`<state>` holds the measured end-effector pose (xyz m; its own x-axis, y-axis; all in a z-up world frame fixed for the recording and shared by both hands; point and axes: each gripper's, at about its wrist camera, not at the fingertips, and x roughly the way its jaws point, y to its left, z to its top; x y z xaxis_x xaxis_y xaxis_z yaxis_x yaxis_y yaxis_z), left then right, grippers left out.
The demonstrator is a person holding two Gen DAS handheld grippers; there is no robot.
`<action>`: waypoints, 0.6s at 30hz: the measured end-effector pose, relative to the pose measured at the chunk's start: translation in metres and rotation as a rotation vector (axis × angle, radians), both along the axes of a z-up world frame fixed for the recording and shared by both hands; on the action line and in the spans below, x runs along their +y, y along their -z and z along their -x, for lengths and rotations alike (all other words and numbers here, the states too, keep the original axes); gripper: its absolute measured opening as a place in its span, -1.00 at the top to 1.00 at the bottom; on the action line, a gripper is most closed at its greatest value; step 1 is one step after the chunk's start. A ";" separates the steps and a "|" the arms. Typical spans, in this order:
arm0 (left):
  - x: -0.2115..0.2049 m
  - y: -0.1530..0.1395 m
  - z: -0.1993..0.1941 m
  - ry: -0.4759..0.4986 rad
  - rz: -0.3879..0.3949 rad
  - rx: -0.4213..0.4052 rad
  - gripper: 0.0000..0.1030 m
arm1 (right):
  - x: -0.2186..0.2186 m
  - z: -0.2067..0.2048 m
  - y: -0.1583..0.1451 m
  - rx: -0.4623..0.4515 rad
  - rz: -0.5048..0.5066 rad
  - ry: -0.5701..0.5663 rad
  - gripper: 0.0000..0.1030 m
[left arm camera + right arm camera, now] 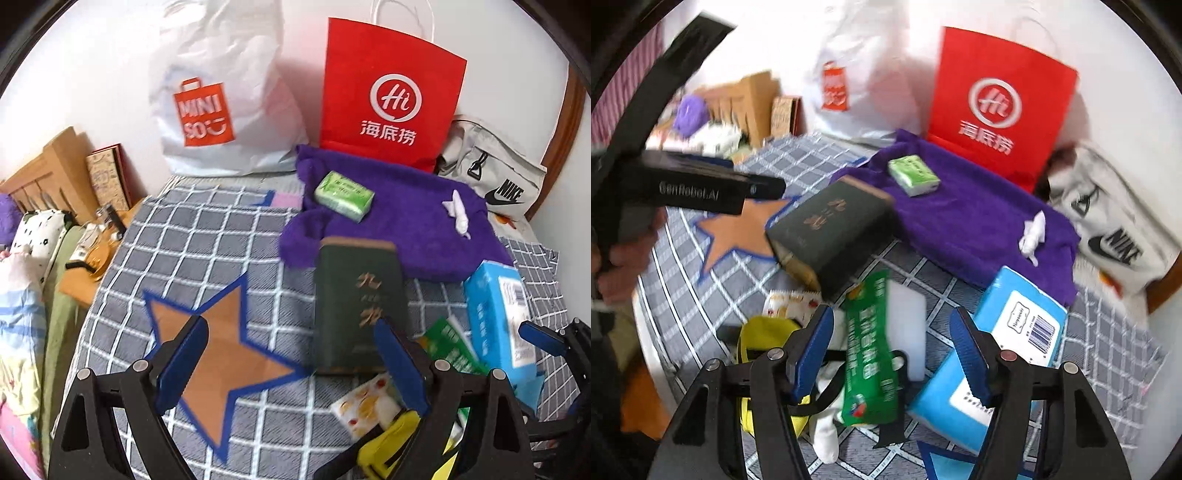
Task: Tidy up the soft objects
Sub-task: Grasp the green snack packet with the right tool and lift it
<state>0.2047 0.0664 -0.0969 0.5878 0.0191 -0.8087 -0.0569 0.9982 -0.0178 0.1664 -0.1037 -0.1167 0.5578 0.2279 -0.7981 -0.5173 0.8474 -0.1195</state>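
My left gripper point(291, 363) is open and empty above an orange star patch point(218, 354) on the checked bedspread, its right finger in front of a dark green box point(360, 302). My right gripper point(892, 354) is open and empty over a green packet point(870, 347) and a white pad point(908, 328). A blue tissue pack point(993, 354) lies just right of it. A purple towel point(399, 218) lies further back with a small green pack point(343, 192) and a white crumpled piece point(458, 212) on it. The left gripper's body shows in the right wrist view point(701, 184).
A white Miniso bag point(221, 99), a red paper bag point(388, 96) and a grey Nike bag point(491, 173) stand against the far wall. A yellow item point(764, 339) and a printed sachet point(790, 302) lie near the front. A wooden bedside surface point(92, 258) with clutter is at left.
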 end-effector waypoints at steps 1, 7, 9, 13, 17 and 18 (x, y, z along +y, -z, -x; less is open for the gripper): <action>0.003 0.001 0.004 0.000 0.003 0.003 -0.76 | 0.004 0.001 0.003 0.006 0.021 -0.006 -0.26; 0.015 0.006 0.021 -0.002 0.024 0.002 -0.77 | 0.018 0.004 0.022 0.006 0.142 0.015 -0.20; 0.019 0.008 0.027 -0.004 0.041 -0.002 -0.77 | 0.022 0.008 0.026 -0.016 0.165 -0.003 -0.20; 0.024 0.018 0.033 -0.005 0.096 0.011 -0.78 | 0.031 0.009 0.040 -0.024 0.243 -0.011 -0.20; 0.027 0.026 0.033 -0.010 0.103 0.024 -0.78 | 0.034 0.006 0.053 -0.016 0.294 -0.003 -0.20; 0.029 0.027 0.034 -0.014 0.107 0.026 -0.78 | 0.033 0.006 0.055 -0.011 0.296 0.001 -0.20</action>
<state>0.1706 0.0951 -0.1242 0.5667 -0.0600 -0.8217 -0.0731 0.9897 -0.1227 0.1605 -0.0703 -0.1714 0.5672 -0.0149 -0.8235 -0.5134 0.7755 -0.3676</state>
